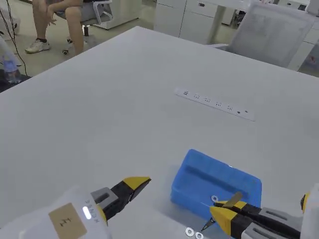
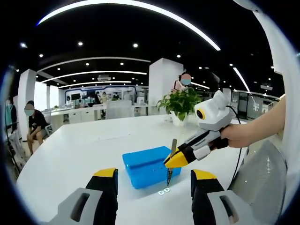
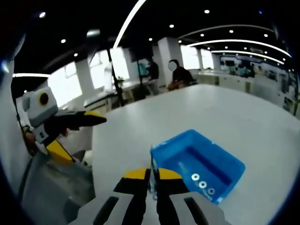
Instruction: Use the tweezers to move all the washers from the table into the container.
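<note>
A blue container (image 1: pixel 197 172) stands near the table's front edge, with a washer (image 1: pixel 214 198) inside it. In the right gripper view the blue container (image 3: pixel 206 154) holds three washers (image 3: pixel 203 184). Two washers (image 1: pixel 189 231) lie on the table just in front of the container. My right gripper (image 1: pixel 214 211) is shut on the tweezers (image 1: pixel 205 225), whose tips point down close beside those loose washers (image 2: pixel 163 191). My left gripper (image 1: pixel 142 183) hovers open to the left of the container with nothing between its fingers.
A white power strip (image 1: pixel 214 103) lies across the middle of the table. An office chair (image 1: pixel 274 30) stands at the far right edge and a person (image 1: pixel 55 20) sits beyond the far left corner. A potted plant (image 2: pixel 180 105) stands on the table's far end.
</note>
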Motion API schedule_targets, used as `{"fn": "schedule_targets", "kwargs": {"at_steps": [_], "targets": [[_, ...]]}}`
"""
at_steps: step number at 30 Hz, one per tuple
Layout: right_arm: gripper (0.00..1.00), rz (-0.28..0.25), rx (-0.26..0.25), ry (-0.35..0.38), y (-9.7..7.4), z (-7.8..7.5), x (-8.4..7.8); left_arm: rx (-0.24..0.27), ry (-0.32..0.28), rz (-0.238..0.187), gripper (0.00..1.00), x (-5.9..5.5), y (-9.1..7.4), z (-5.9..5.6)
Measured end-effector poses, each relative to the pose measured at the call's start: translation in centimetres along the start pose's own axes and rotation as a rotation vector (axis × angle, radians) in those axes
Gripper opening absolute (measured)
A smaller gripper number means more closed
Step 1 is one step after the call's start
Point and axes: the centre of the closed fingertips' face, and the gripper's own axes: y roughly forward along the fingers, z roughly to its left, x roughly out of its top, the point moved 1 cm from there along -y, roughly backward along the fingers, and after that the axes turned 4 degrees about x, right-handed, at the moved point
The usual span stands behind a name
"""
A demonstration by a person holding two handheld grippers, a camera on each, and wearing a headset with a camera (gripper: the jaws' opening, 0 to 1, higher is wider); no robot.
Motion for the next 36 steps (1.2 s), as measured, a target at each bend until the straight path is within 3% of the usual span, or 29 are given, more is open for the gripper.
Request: {"fn": "schedule_targets", "kwargs": {"at_steps": [20, 26, 29, 33, 36], "targets": [[0.03, 0.041, 0.006, 0.006, 1.2, 0.0, -1.8, 0.0, 0.007, 0.008, 0.61, -0.3, 0.0, 0.1], [0.03, 0.07, 0.031, -0.114, 1.4, 1.2, -2.0, 0.003, 0.01, 0.011, 0.61, -0.4, 0.0, 0.2], [0.03, 0.1, 0.056, -0.23, 1.6, 2.1, -2.1, 0.002, 0.013, 0.011, 0.61, -0.4, 0.0, 0.2], [0.03, 0.119, 0.066, -0.287, 1.9, 2.7, -2.5, 0.004, 0.016, 0.014, 0.6, -0.4, 0.0, 0.2], [0.03, 0.125, 0.051, -0.286, 1.8, 2.4, -2.6, 0.006, 0.016, 0.014, 0.6, -0.4, 0.0, 0.2]]}}
